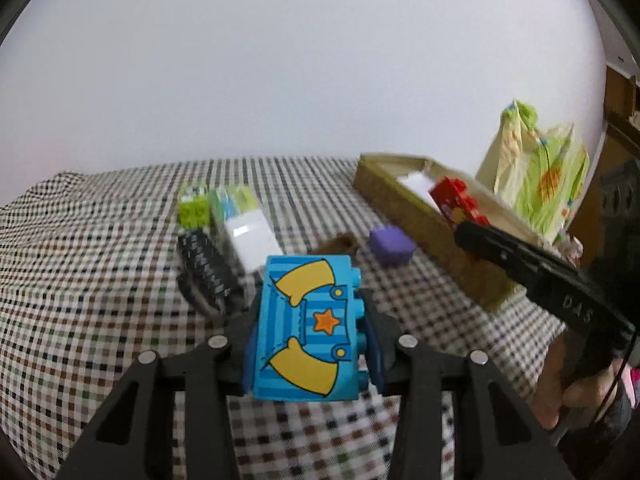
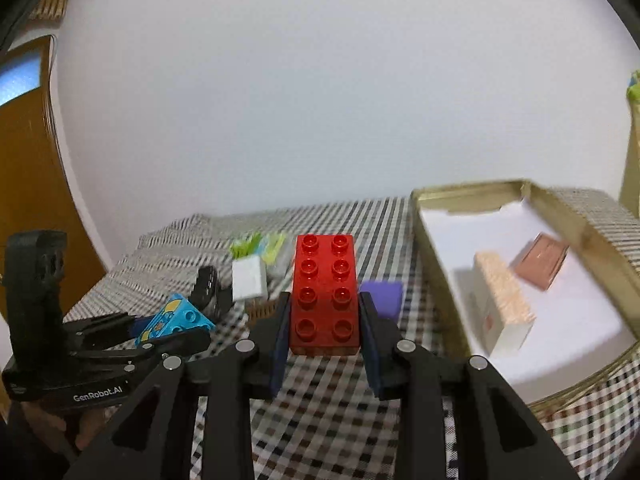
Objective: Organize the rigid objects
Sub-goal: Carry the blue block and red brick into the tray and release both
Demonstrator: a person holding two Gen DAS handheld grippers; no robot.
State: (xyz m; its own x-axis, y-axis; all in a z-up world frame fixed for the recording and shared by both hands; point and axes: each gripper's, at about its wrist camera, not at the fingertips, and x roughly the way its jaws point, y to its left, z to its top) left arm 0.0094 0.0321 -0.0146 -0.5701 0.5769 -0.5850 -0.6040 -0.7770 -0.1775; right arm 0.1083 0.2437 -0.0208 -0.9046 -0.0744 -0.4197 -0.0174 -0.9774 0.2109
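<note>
Both pairs of tongs are loaded and lifted clear of the checked cloth on the counter (image 1: pixel 100 280). The left tongs (image 1: pixel 310 336) are clamped on a blue brick (image 1: pixel 306 328) printed with yellow sleeves and an orange star, its studs turned to the right side of that view. The right tongs (image 2: pixel 325 320) are closed on a red brick (image 2: pixel 325 294), studs up, with its long axis running straight out along the fingers, away from the hand. What matters next, I'd say, is the open cardboard box (image 2: pixel 592 236): it lies ahead and to the right of both hands, and the right hand is plainly the nearer one, since from the left wrist view the red brick already hangs at about the box's near wall. Inside the box sit a pale wooden-looking block (image 2: pixel 504 292) and a pinkish one (image 2: pixel 540 266), with bare white floor in front of them. Left on the cloth are a purple block (image 1: pixel 392 245), a white one (image 1: pixel 252 240), a green one (image 1: pixel 194 212) and a black piece (image 1: pixel 208 268), well to the left of the box.
</note>
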